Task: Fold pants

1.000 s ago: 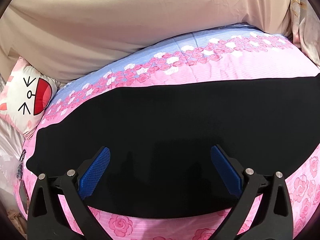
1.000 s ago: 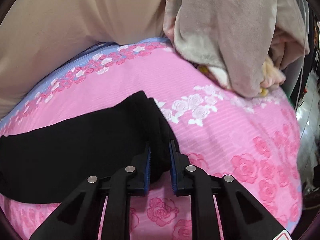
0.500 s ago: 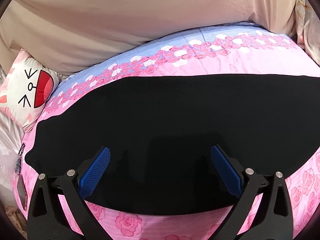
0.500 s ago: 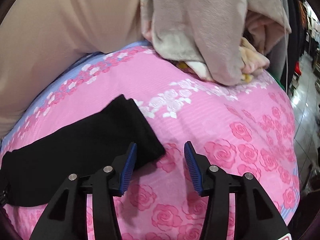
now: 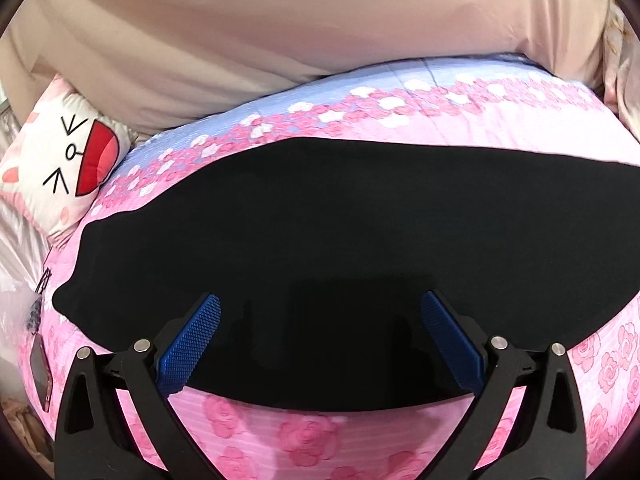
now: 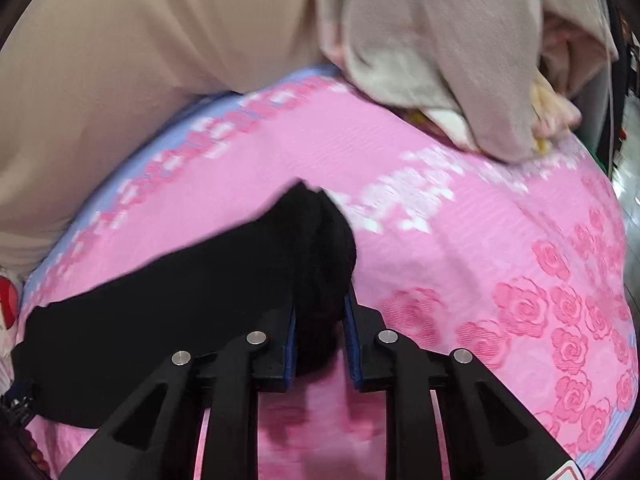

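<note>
A pink bedspread (image 5: 460, 128) printed with roses covers the bed, with a pale blue band along its far edge. Beige fabric (image 5: 280, 32) rises behind that edge. A cartoon-face cushion (image 5: 60, 152) sits at the far left corner. A crumpled beige blanket (image 6: 440, 48) lies heaped at the far right corner.

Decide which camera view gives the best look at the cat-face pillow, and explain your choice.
The left wrist view. The pillow shows its whole face there, beside the bedspread and past the black pants. The right wrist view catches only a red-and-white sliver at its left edge.
</note>
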